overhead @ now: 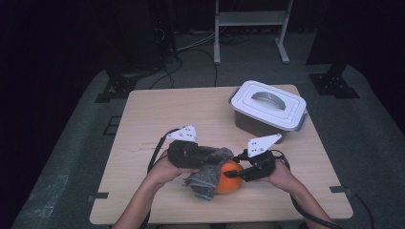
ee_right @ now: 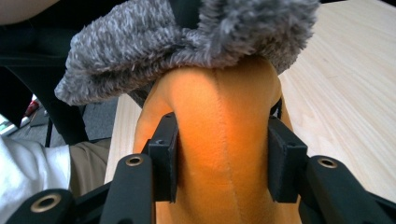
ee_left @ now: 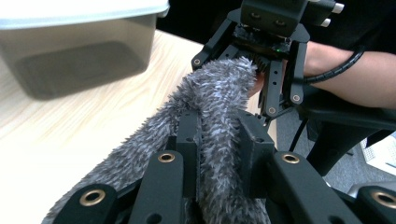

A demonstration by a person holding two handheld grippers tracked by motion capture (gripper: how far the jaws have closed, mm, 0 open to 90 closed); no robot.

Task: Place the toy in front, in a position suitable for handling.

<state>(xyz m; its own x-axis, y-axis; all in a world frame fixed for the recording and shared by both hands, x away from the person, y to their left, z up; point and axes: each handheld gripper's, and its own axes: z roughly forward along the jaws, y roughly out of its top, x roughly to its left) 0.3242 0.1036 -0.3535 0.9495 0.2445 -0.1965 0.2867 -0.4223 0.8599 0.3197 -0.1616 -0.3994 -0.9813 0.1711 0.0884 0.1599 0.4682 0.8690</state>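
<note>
left tongs [overhead: 210, 155] pinch grey fuzzy cloth [overhead: 206, 179] | right tongs [overhead: 232, 174] clamp orange plush ball [overhead: 228, 177] | cloth draped over ball between them, likely wrapping or peeling | lidded box [overhead: 268, 109] well beyond

I am not finding any readable text, label, brand, number or sign from here, neither on the white-lidded translucent plastic box [overhead: 269, 109] nor on the pale wooden counter [overhead: 143, 124] it is standing on.

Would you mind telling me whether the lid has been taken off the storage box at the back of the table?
No, the white lid with its grey handle sits closed on the storage box in the high view.
</note>
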